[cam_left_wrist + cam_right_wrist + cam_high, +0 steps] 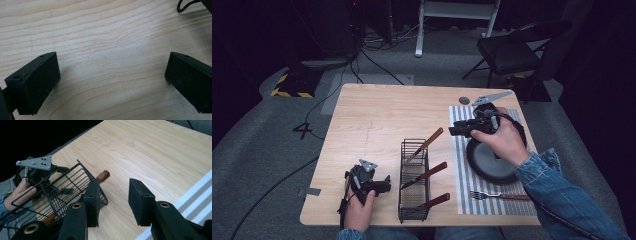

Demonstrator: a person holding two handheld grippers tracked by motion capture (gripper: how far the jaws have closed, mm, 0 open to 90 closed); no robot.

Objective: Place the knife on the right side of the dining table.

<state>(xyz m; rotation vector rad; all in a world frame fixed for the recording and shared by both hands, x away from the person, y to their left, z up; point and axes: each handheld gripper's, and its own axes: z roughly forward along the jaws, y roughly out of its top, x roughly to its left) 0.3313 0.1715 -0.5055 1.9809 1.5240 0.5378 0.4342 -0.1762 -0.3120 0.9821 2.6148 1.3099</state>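
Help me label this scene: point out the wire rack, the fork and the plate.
wire rack (402, 200), high view, its left rim wire.
fork (499, 196), high view, mid-shaft on the striped mat.
plate (482, 166), high view, bare dark face left of the wrist.

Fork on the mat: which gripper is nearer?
Right. The right gripper hangs over the far end of the striped mat, above the plate; the fork lies at the mat's near end. The left gripper rests beyond the wire basket, farther off.
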